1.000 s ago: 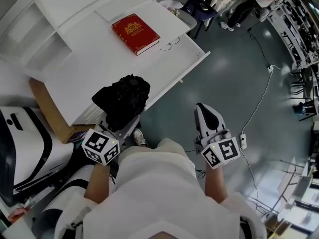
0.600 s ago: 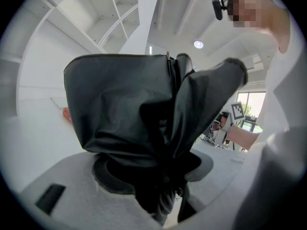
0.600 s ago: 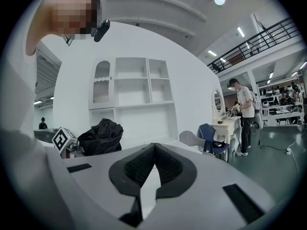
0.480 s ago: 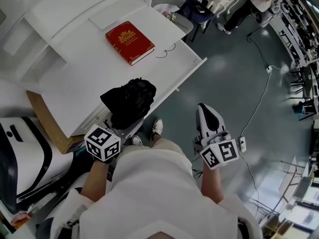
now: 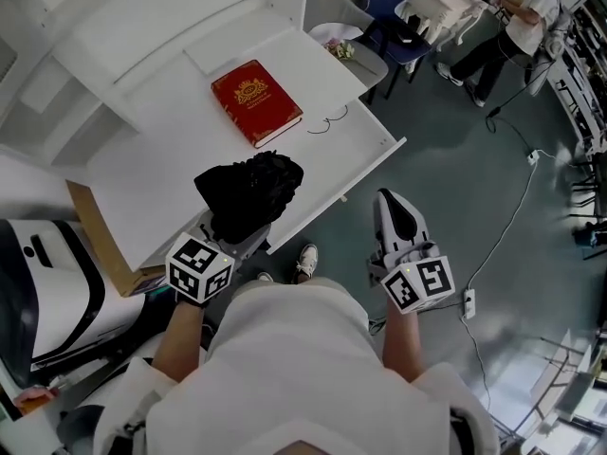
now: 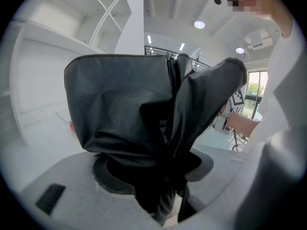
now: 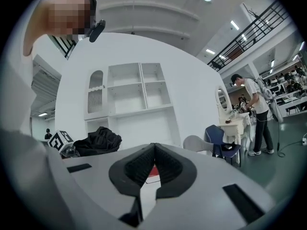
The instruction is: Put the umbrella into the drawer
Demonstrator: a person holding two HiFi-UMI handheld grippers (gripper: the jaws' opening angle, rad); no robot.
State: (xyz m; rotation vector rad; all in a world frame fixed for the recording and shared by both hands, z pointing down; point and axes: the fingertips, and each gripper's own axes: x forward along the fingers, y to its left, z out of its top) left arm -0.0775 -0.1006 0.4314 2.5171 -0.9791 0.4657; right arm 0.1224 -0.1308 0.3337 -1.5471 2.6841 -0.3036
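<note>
White desk point(image 5: 142, 159) with shelves fills the left side. The left gripper point(image 5: 237, 235) is clamped on the folded black umbrella point(image 5: 248, 190) and holds it just above the desk's front edge, near a red book point(image 5: 256, 102). The right gripper point(image 5: 393, 207), jaws together and empty, hangs over the floor. This seems to be the carrying step. No open drawer shows, so next the free gripper probably must pull one open.
</note>
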